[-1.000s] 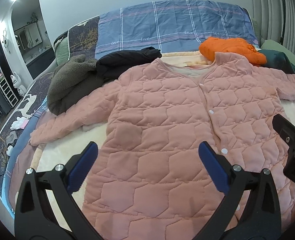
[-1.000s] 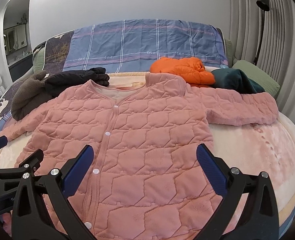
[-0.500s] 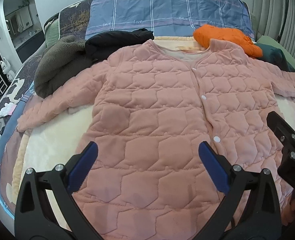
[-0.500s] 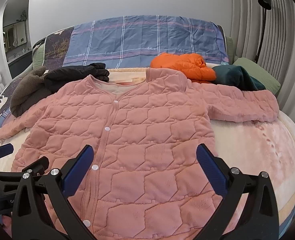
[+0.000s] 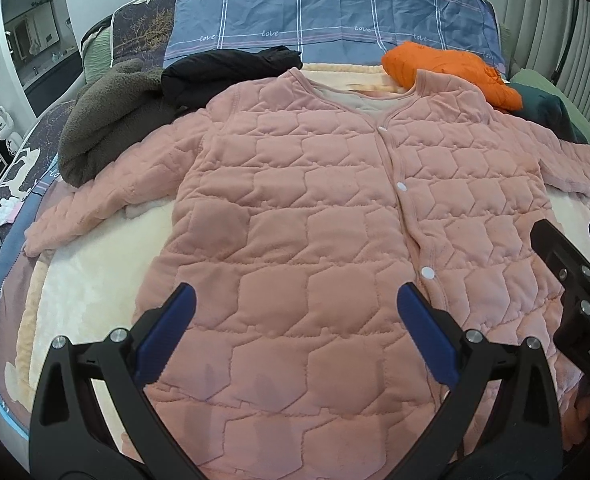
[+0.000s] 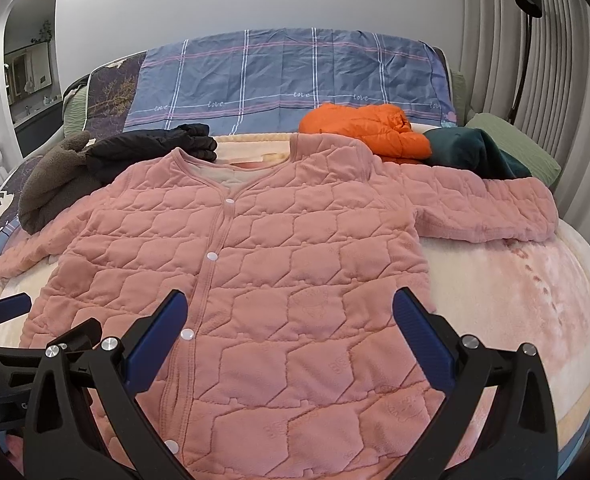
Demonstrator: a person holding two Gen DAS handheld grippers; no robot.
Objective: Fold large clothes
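Note:
A pink quilted jacket (image 5: 315, 208) (image 6: 279, 256) lies flat and face up on the bed, buttoned with white snaps, both sleeves spread out to the sides. My left gripper (image 5: 295, 332) hovers open over the jacket's lower left part, nothing between its blue pads. My right gripper (image 6: 291, 340) hangs open over the lower right part, also holding nothing. The right gripper's black frame (image 5: 575, 280) shows at the right edge of the left wrist view, and the left gripper's frame (image 6: 23, 340) shows at the left edge of the right wrist view.
A cream blanket (image 6: 515, 304) covers the bed under the jacket. Behind the collar lie a brown fleece (image 5: 103, 128), a black garment (image 5: 223, 72), an orange puffer jacket (image 6: 367, 128) and a dark teal garment (image 6: 475, 152). A blue plaid cover (image 6: 295, 76) lines the headboard.
Both grippers have risen and tilted down a little, so the jacket sits lower and fuller in view. The jacket has not moved. Both stay open.

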